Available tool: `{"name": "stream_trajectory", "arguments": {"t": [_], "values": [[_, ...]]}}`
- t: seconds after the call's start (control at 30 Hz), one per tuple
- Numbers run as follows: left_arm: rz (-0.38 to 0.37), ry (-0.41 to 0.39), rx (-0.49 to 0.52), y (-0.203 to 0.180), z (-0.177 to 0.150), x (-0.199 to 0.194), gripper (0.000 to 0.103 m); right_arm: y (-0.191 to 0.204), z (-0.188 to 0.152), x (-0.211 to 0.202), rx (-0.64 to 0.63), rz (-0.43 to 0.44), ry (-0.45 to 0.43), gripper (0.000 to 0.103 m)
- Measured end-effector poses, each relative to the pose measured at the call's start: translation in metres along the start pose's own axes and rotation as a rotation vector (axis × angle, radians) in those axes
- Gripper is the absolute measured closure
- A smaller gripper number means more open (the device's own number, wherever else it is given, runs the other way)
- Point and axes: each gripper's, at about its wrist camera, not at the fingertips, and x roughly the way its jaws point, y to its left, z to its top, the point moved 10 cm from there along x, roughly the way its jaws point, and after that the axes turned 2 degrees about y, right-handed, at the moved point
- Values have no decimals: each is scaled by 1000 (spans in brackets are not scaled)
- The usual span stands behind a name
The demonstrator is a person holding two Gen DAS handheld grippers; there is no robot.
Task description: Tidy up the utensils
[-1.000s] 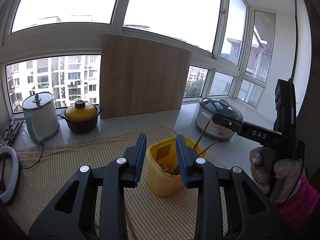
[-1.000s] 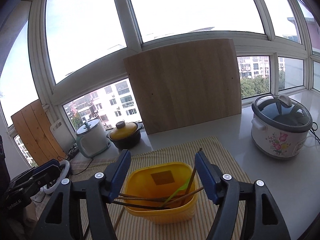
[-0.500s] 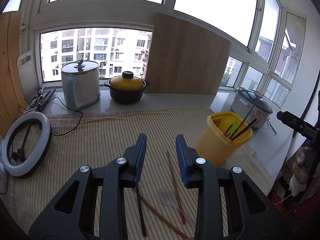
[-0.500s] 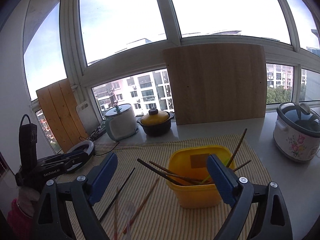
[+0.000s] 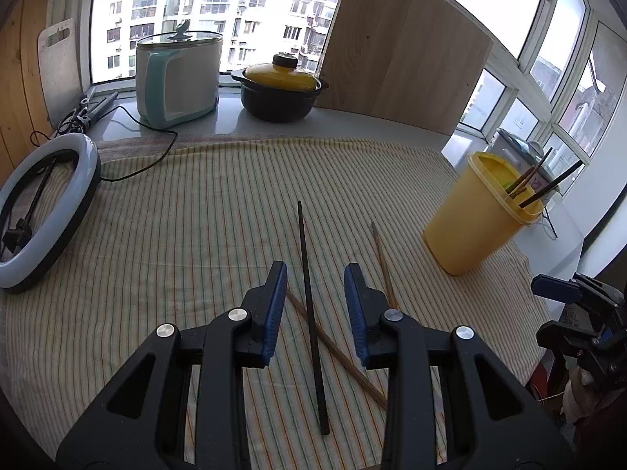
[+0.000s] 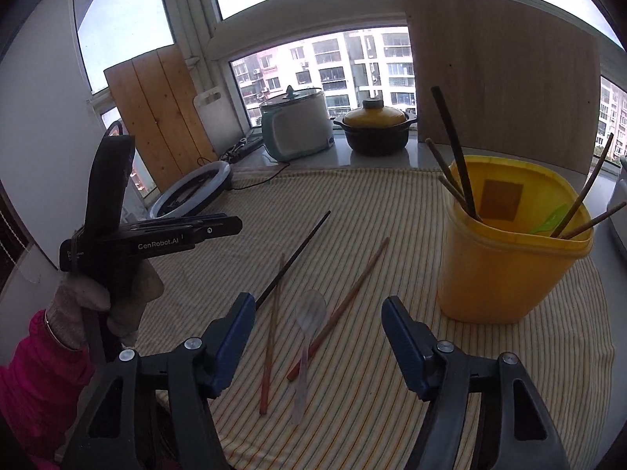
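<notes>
left gripper (image 5: pixel 315 288) over black chopstick (image 5: pixel 311 313) — agape

Black grippers (image 5: pixel 315 305), blue pads (image 6: pixel 231 338), silver screws, pink sleeve (image 6: pixel 35 376)

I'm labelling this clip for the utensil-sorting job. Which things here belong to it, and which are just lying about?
Job: yellow container, black chopstick, wooden chopsticks, clear spoon.

Lying about: ring light, kettle, yellow-lidded pot, wooden board.

Striped cloth (image 5: pixel 196 215) carries yellow bin (image 5: pixel 476 223), black chopstick (image 5: pixel 309 305) (wooden ones too) — clear spoon (image 6: pixel 309 325).
</notes>
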Motion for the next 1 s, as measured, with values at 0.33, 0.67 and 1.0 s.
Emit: {"name": "stream_trajectory", "arguments": {"t": [0.33,0.67,1.0], "values": [[-27,83,-10,5,-8,31,74,5,-31,69,-76,31,205,69],[-42,143,-35,9,-8,61,74,4,-52,103,-47,70,357,80],[-32,191,-32,6,0,91,74,3,-63,111,-43,59,402,87]]}}
